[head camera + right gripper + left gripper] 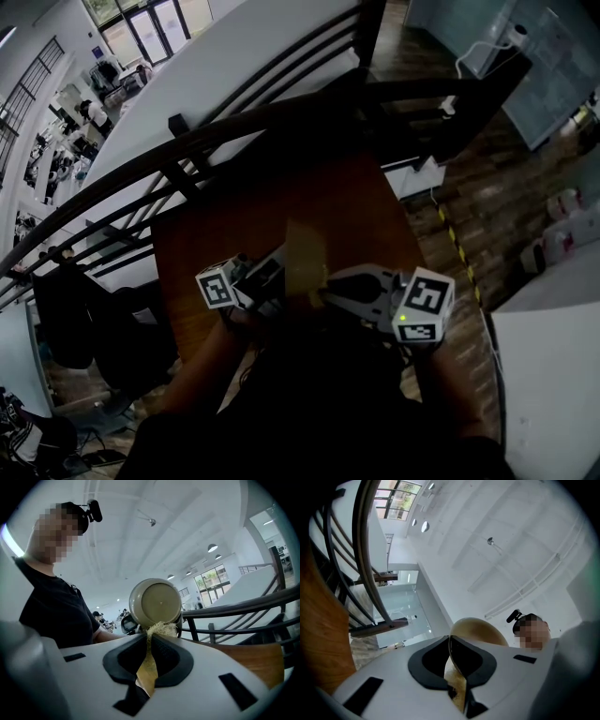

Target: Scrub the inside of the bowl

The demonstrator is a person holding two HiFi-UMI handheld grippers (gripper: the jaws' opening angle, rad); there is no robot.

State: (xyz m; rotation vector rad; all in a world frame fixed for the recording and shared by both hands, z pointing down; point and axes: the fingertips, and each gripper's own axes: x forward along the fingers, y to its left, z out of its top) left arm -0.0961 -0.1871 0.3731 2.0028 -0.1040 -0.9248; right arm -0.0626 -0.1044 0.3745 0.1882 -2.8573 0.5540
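Note:
A beige bowl (306,261) is held up over the brown wooden table (234,220), close to my body. My left gripper (450,641) is shut on the bowl's thin rim, and the bowl's rounded outside (479,631) rises just beyond the pads. In the right gripper view the bowl (156,603) shows its round pale face to the camera. My right gripper (150,641) is shut on a yellowish fibrous scrubber (149,665), whose frayed tip (162,629) touches the bowl's lower rim. Both grippers, left (267,281) and right (333,292), meet at the bowl in the head view.
A dark metal railing (187,141) runs along the table's far side, also seen as a railing (243,609) behind the bowl. Wood floor with yellow-black tape (457,246) lies at the right. A person in a black shirt (56,606) stands behind the grippers.

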